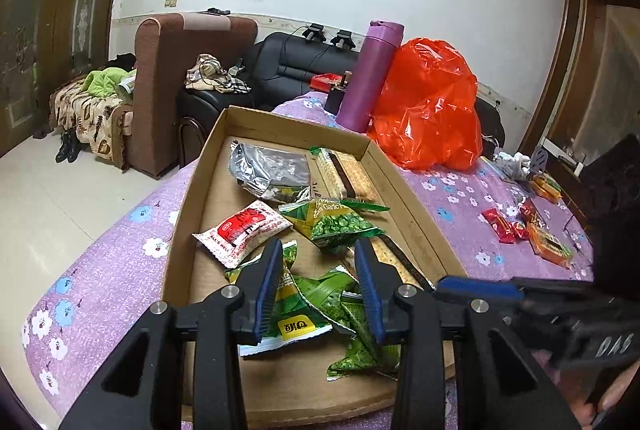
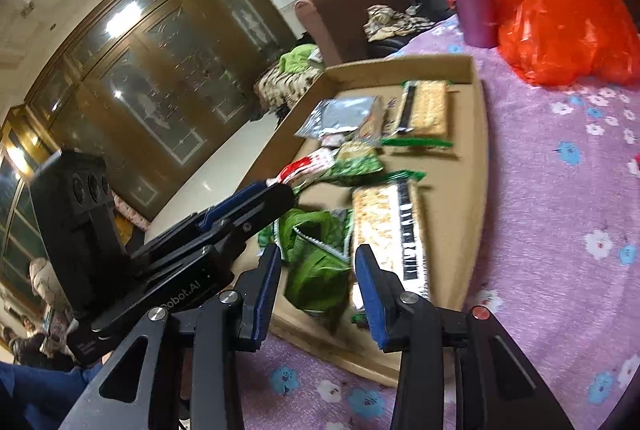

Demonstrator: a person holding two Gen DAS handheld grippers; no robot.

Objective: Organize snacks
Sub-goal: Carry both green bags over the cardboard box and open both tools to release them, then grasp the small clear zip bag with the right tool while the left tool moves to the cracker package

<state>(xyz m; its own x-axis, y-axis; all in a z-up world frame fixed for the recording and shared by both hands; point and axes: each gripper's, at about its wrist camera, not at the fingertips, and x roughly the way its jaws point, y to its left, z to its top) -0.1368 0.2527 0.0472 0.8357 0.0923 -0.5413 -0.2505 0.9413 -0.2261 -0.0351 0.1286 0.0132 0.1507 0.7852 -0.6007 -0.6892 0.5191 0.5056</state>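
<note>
A shallow cardboard box [image 1: 188,206] on the purple flowered cloth holds several snacks: green pea packets [image 1: 332,222], a red-and-white packet [image 1: 244,230], a silver foil bag [image 1: 268,166] and cracker packs [image 1: 348,174]. My left gripper [image 1: 320,262] is open over the green packets at the box's near end and holds nothing. My right gripper [image 2: 316,270] is open and empty above the box's near edge [image 2: 468,230], over green packets [image 2: 316,270] and a cracker pack [image 2: 388,230]. The left gripper's body [image 2: 224,226] shows at the left of the right wrist view.
Loose red and orange snacks [image 1: 528,230] lie on the cloth right of the box. A purple flask [image 1: 372,74] and an orange plastic bag [image 1: 432,102] stand behind the box. A brown armchair [image 1: 176,78] and black sofa [image 1: 296,70] are beyond the table.
</note>
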